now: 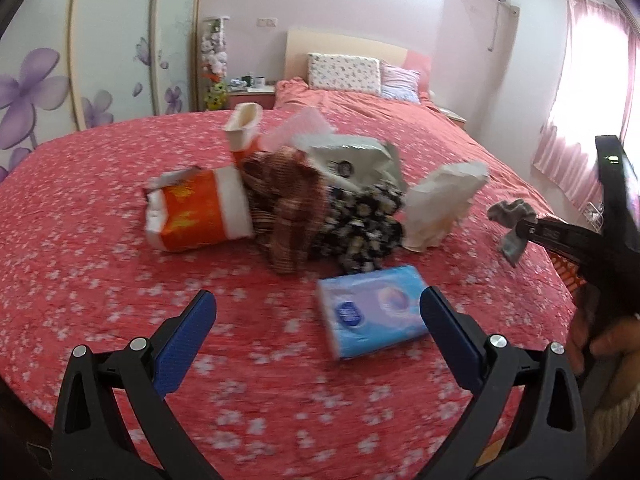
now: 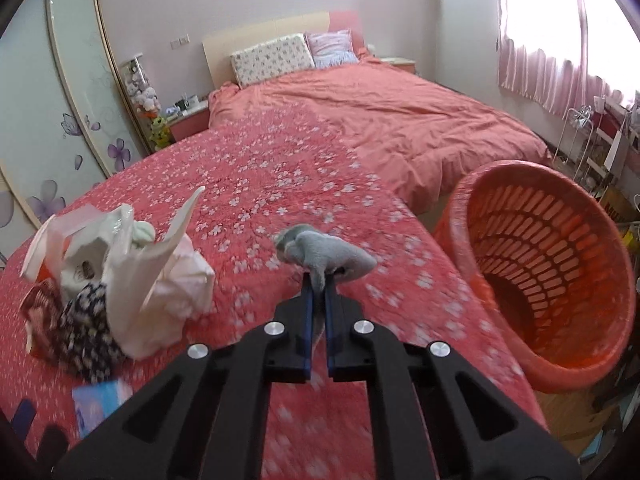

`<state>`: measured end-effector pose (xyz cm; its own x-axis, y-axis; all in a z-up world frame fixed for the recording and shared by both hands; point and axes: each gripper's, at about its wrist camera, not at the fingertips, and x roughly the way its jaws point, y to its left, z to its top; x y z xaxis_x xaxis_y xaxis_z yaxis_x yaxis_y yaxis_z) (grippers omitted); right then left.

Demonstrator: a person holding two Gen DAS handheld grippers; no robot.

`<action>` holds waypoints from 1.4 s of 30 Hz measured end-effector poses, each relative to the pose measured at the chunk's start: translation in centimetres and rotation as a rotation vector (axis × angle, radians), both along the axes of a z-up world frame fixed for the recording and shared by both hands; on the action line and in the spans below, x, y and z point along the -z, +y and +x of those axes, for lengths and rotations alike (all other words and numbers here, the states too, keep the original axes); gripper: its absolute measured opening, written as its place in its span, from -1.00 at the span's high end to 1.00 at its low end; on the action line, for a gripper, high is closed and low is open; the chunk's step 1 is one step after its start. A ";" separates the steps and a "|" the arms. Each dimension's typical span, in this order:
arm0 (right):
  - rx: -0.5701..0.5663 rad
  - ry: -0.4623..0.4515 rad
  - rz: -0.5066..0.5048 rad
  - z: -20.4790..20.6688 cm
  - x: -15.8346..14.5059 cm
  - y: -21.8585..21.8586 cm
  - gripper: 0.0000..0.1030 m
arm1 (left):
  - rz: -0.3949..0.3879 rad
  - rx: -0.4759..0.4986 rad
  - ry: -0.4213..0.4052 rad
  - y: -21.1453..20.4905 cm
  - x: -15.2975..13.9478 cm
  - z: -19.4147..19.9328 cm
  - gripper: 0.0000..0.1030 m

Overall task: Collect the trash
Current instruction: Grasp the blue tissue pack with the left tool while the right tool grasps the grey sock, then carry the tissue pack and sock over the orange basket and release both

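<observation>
While right gripper pinches what looks like grey sock, basket stands beside bed edge.

We see a bedroom with pale pink walls. A bed in salmon covers carries two pillows. Flowered wardrobe doors stand on our left; pink curtains glow with daylight on our right.
</observation>
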<state>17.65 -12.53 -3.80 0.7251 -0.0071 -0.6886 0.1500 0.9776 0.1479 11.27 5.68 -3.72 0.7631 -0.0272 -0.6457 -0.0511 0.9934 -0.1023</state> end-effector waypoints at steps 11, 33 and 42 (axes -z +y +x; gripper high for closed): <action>0.002 -0.024 0.017 -4.8 -1.0 -2.0 0.88 | 0.096 -0.011 0.073 -4.1 1.7 1.6 -0.95; 0.035 -0.103 -0.004 -9.5 -3.0 -5.5 0.88 | 0.019 0.128 -0.001 -6.5 -1.4 0.6 -0.49; 0.122 -0.145 -0.026 -10.5 -3.9 -9.5 0.88 | 0.007 0.297 -0.077 -12.6 -4.4 2.1 -0.49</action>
